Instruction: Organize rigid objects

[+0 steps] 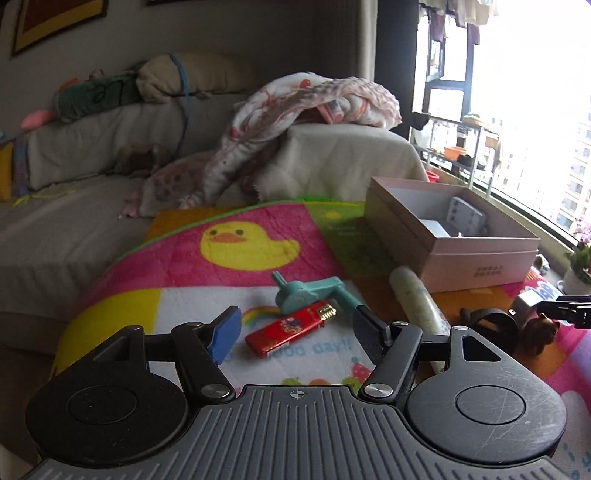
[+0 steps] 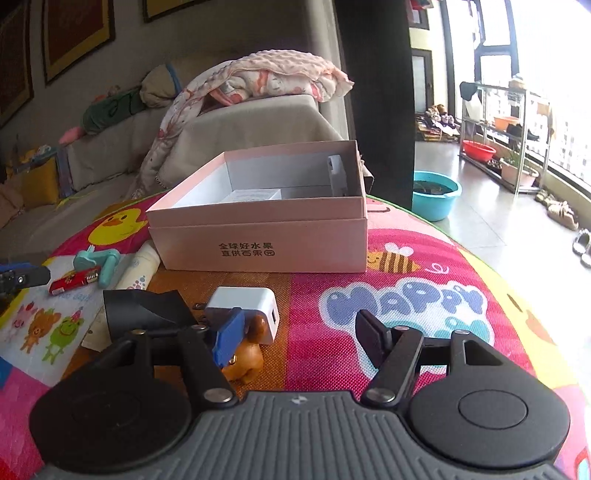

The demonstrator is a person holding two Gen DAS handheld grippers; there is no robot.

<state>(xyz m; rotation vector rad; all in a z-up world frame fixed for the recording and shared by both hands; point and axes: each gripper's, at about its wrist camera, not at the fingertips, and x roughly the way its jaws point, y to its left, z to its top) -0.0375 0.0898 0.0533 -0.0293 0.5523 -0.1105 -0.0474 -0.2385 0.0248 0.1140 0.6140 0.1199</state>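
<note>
Here, in the left wrist view, the left gripper point(image 1: 295, 328) gapes wide and empty over the flat red plastic lighter point(image 1: 290, 328); the open pink cardboard box point(image 1: 480, 254) lies at two o'clock. In the right wrist view, the right gripper point(image 2: 297, 338) spreads wide, empty, with the white cube charger point(image 2: 247, 302) at eleven o'clock.

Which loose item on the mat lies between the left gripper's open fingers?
The red lighter; the teal crank toy and white tube lie beyond.

Grey sofa point(image 1: 110, 147) under framed pictures point(image 2: 74, 33); bright windows point(image 1: 535, 92); tiled floor point(image 2: 498, 206); metal rack point(image 2: 506, 122).
</note>
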